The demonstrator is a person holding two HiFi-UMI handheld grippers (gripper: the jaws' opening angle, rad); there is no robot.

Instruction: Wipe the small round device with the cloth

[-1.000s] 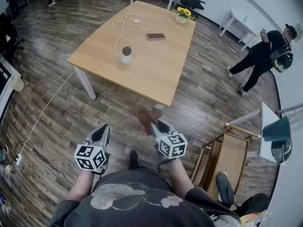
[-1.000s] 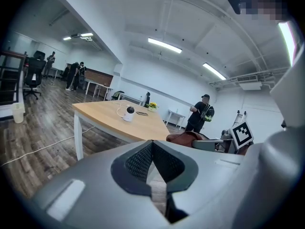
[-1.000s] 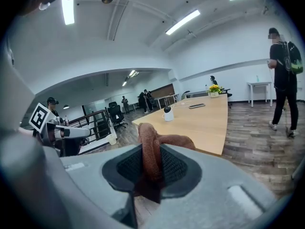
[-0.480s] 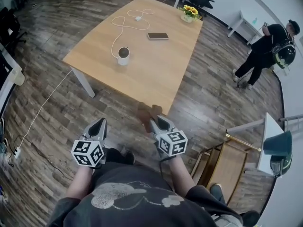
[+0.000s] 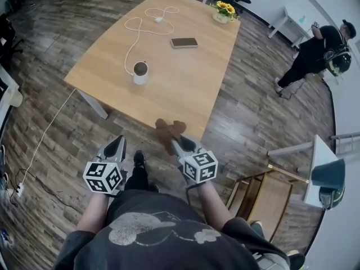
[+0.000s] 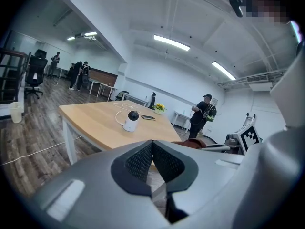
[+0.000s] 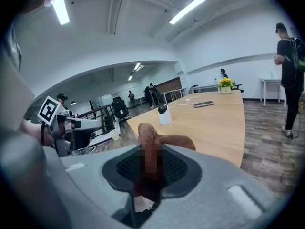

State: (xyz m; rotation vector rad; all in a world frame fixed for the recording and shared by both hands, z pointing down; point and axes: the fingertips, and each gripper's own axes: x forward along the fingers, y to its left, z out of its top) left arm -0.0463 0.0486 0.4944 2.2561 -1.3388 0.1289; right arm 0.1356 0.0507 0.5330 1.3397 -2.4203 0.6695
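The small round device, white with a dark top, stands on the wooden table with a white cable running off it; it also shows in the left gripper view and the right gripper view. My right gripper is shut on a brown cloth, held just short of the table's near edge; the cloth sticks up between its jaws. My left gripper hangs shut and holds nothing, over the floor left of the right one.
A phone and a pot of yellow flowers sit at the table's far end. A person stands at the right. A wooden trolley is at my right. A white cable trails across the floor.
I have stepped closer to the table; both grippers and the cloth now sit nearer its near edge. The jaws have not changed.
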